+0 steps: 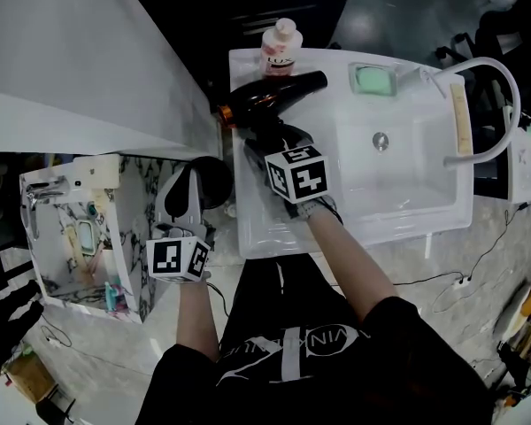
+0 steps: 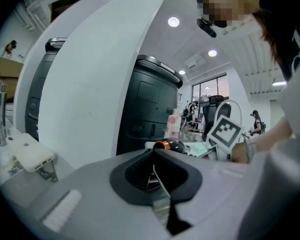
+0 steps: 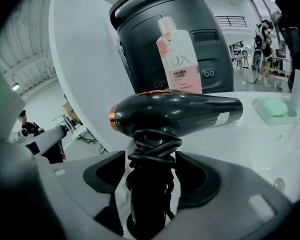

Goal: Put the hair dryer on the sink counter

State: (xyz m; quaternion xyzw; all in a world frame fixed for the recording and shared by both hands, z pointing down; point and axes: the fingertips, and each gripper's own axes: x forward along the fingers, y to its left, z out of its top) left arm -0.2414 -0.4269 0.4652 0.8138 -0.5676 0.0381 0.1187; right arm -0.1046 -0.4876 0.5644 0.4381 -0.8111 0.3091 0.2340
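The black hair dryer [image 1: 274, 96] with a copper ring lies on the white sink counter [image 1: 257, 224] left of the basin, barrel pointing right. Its cord-wrapped handle [image 3: 150, 184] points back between the jaws of my right gripper [image 1: 270, 138]. In the right gripper view the gripper [image 3: 152, 159] stands open around the handle, and a thin gap shows on the left side. My left gripper [image 1: 184, 193] hangs beside the counter's left edge, off the sink. In the left gripper view it [image 2: 152, 156] is shut on nothing, and the dryer [image 2: 167, 145] is small ahead.
A pink soap bottle [image 1: 281, 47] stands just behind the dryer, and a green soap bar [image 1: 373, 80] sits on a dish to its right. The basin [image 1: 389, 158] and curved faucet [image 1: 491, 78] fill the counter's right. A small mirrored shelf [image 1: 71, 237] is at the left.
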